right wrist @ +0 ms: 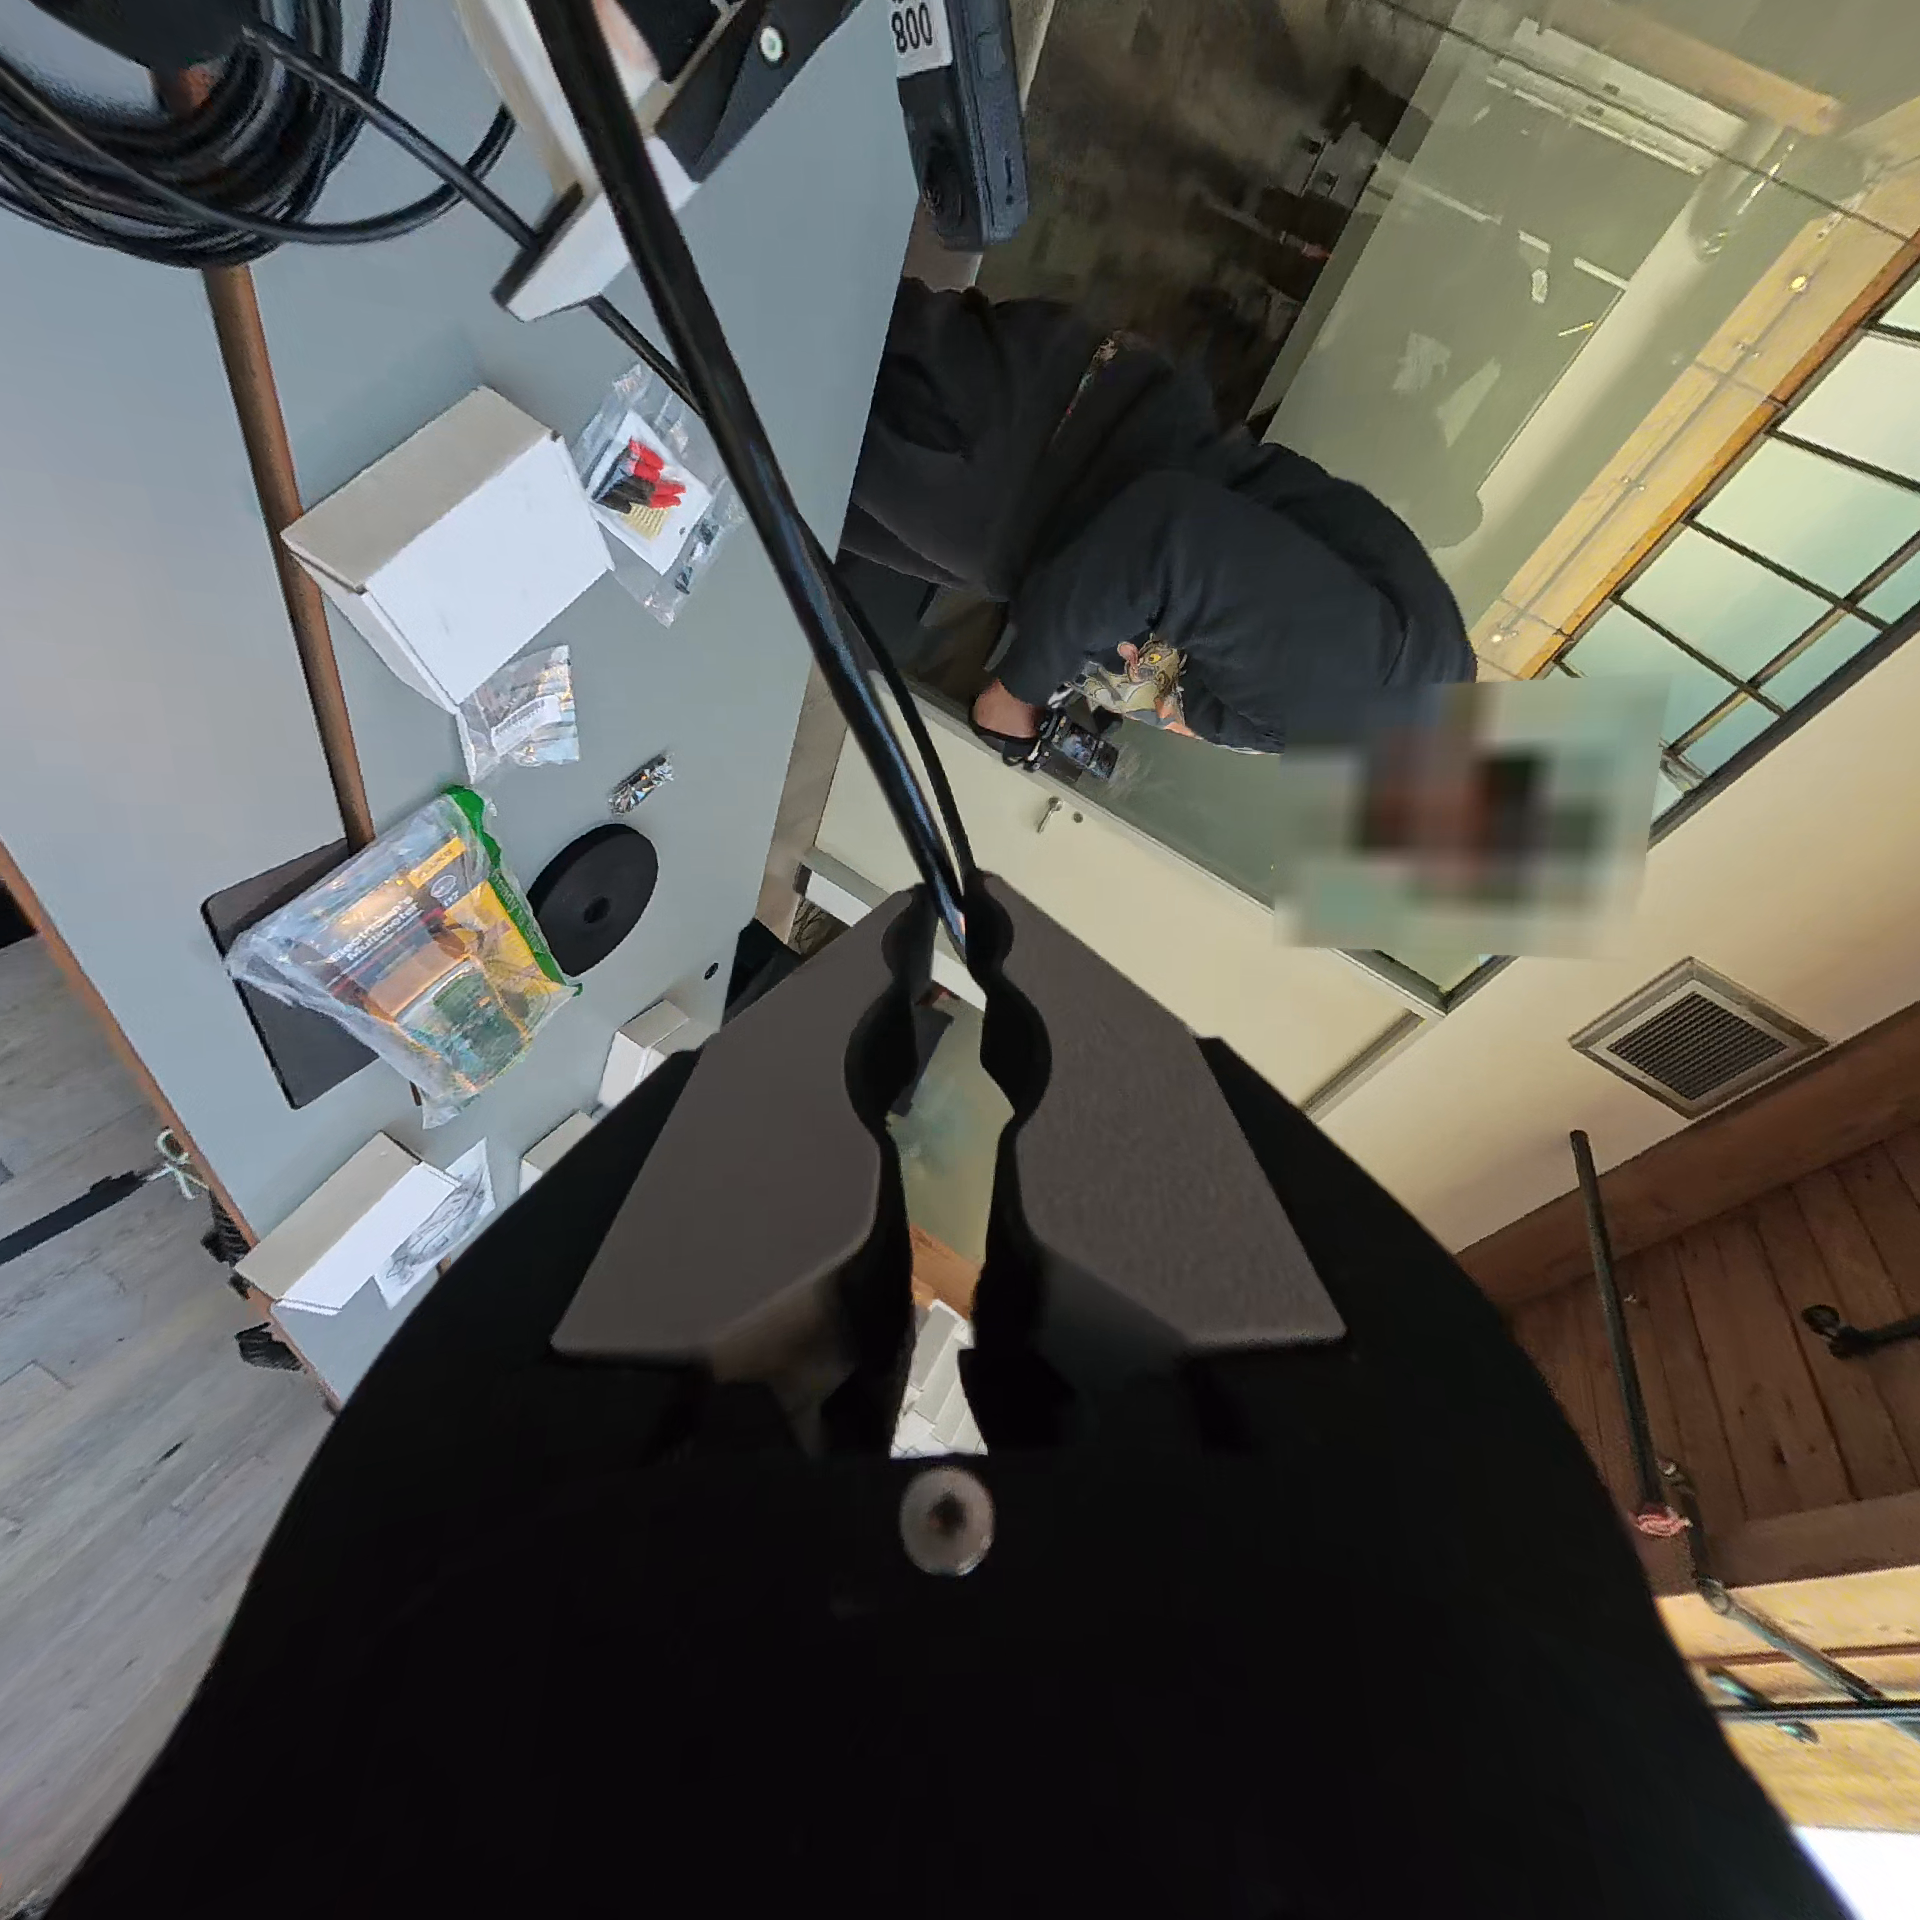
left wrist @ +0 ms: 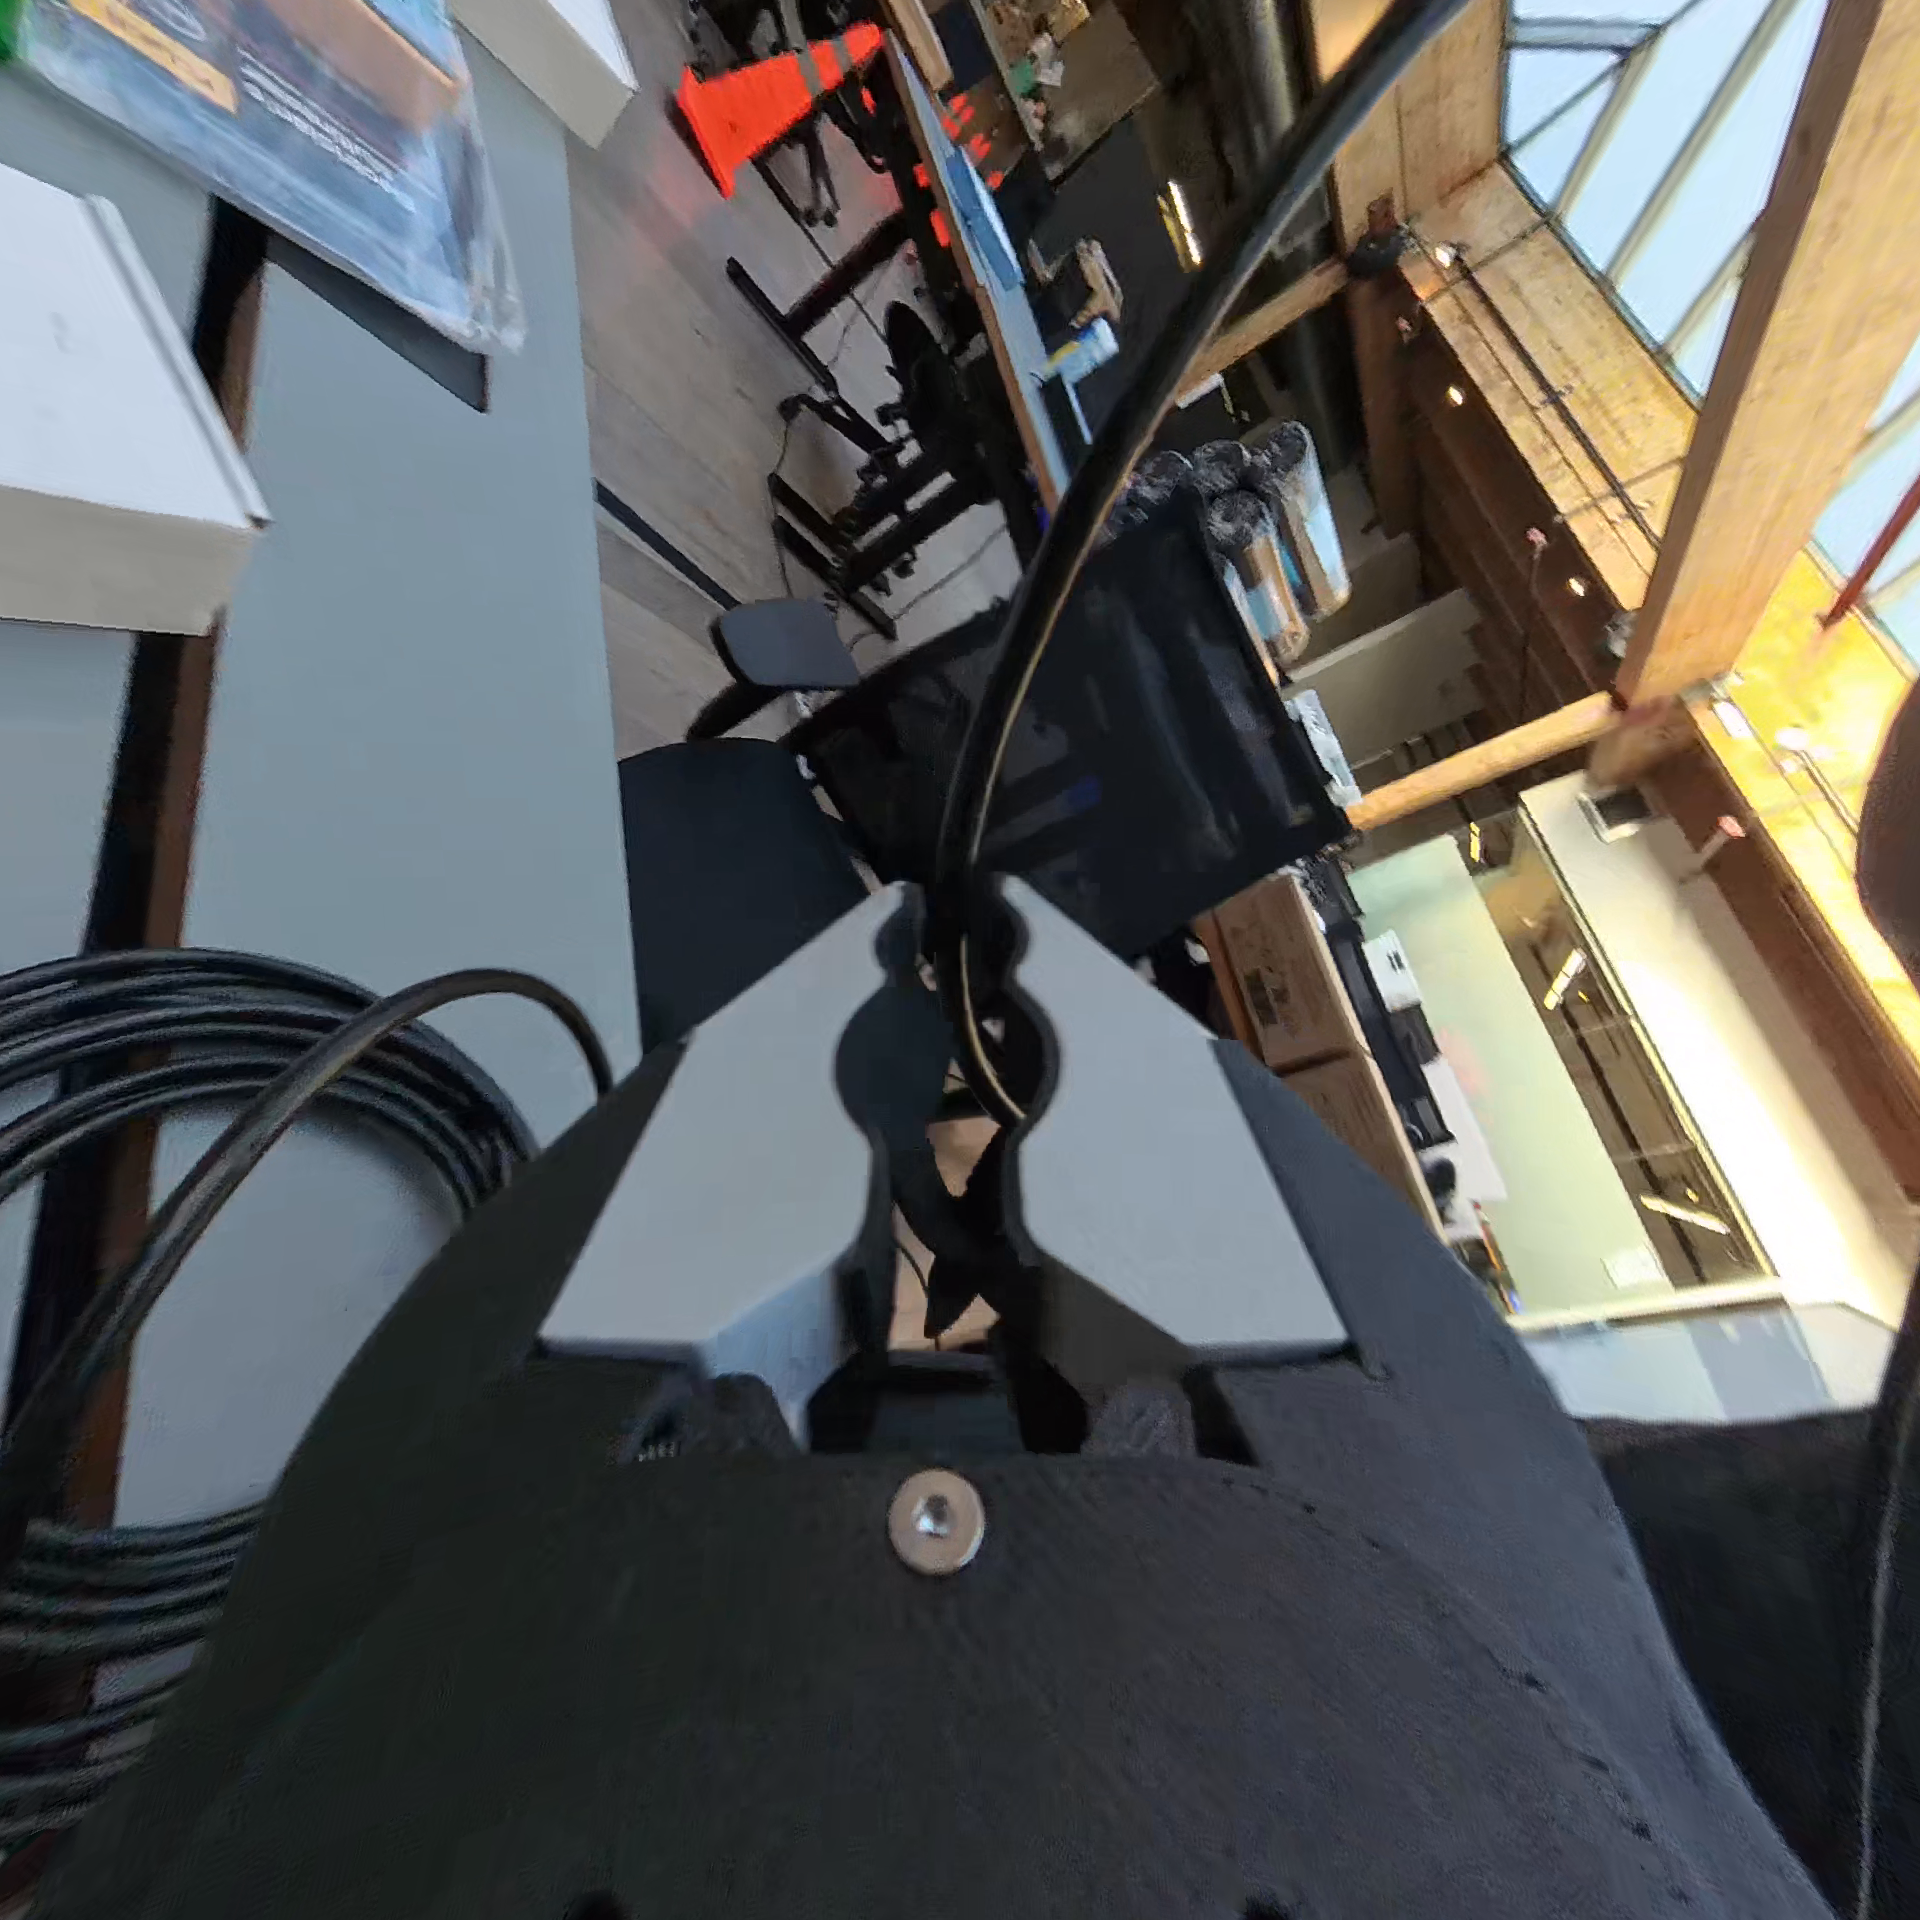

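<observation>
My left gripper [left wrist: 961, 920] is shut on a black cable [left wrist: 1049, 603] that arcs up and away from its tips toward the top right. A coil of the same black cable [left wrist: 156, 1091] lies on the grey table [left wrist: 416, 675] at the lower left. My right gripper [right wrist: 951, 914] is shut on the black cable [right wrist: 727, 416], pinched at its very tips; the cable runs taut up and left to the other gripper [right wrist: 623, 208] at the top. The cable coil [right wrist: 166, 156] shows at the top left of the right wrist view.
On the grey table [right wrist: 135, 623] lie white boxes [right wrist: 468, 540], clear bags of small parts [right wrist: 644, 488], a bagged packet [right wrist: 416, 956] and a black tape roll [right wrist: 592, 899]. A person in a dark hoodie [right wrist: 1195, 582] stands beyond the table. An office chair [left wrist: 852, 790] stands by the table edge. The grippers' ends are close to 25 cm from one another.
</observation>
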A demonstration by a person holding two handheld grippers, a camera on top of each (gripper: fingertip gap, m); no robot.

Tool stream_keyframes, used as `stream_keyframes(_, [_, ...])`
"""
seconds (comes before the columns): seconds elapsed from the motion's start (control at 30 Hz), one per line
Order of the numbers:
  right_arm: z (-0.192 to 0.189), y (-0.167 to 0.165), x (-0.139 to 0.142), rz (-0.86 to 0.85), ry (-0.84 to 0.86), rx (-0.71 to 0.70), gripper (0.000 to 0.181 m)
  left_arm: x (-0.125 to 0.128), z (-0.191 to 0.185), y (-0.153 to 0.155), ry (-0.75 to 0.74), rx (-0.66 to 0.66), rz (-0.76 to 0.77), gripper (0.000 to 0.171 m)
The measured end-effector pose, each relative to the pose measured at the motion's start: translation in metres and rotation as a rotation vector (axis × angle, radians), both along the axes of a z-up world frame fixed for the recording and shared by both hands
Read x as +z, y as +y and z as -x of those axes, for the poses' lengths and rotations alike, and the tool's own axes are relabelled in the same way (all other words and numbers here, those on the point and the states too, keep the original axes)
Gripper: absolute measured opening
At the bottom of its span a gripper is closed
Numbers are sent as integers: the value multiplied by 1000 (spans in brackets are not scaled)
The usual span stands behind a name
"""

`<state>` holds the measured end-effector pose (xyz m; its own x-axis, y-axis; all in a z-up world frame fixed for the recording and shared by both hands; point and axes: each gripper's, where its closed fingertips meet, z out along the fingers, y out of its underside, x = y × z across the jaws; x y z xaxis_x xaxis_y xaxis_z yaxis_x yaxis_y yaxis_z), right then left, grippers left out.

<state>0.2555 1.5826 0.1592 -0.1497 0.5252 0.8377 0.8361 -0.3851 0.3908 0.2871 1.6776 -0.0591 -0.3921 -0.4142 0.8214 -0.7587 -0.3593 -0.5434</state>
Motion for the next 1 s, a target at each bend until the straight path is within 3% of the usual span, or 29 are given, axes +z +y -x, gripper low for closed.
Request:
stream_keyframes(0.1, [-17, -26, -12, 14, 15, -38, 2, -3, -8, -20, 6, -116, -49, 2])
stream_keyframes(0.2, [-36, -51, -26, 20, 30, -63, 2, 0, -24, -21, 0, -124, -118, 2])
stream_keyframes(0.37, [-79, -82, -58, 63, 62, -118, 3, 16, -37, 12, 8, -34, -258, 2])
stream_keyframes(0.47, [-105, -81, -82, 90, 92, -99, 4, 13, -24, 49, 95, -11, -478, 2])
stream_keyframes(0.6, [-151, -48, -129, 122, 80, -38, 4, 22, 9, 86, 272, -6, -651, 1])
stream_keyframes(0.77, [-196, 35, -180, 98, 162, -14, 7, 25, 43, 126, 399, 141, -719, 1])
stream_keyframes(0.87, [-220, 90, -213, 137, 170, -92, 0, 4, 67, 147, 498, 243, -689, 1])
stream_keyframes(0.93, [-242, 119, -239, 167, 180, -223, 0, -17, 84, 159, 563, 319, -642, 1])
stream_keyframes(1.0, [-245, 144, -268, 184, 285, -278, 0, -38, 96, 165, 620, 400, -550, 2])
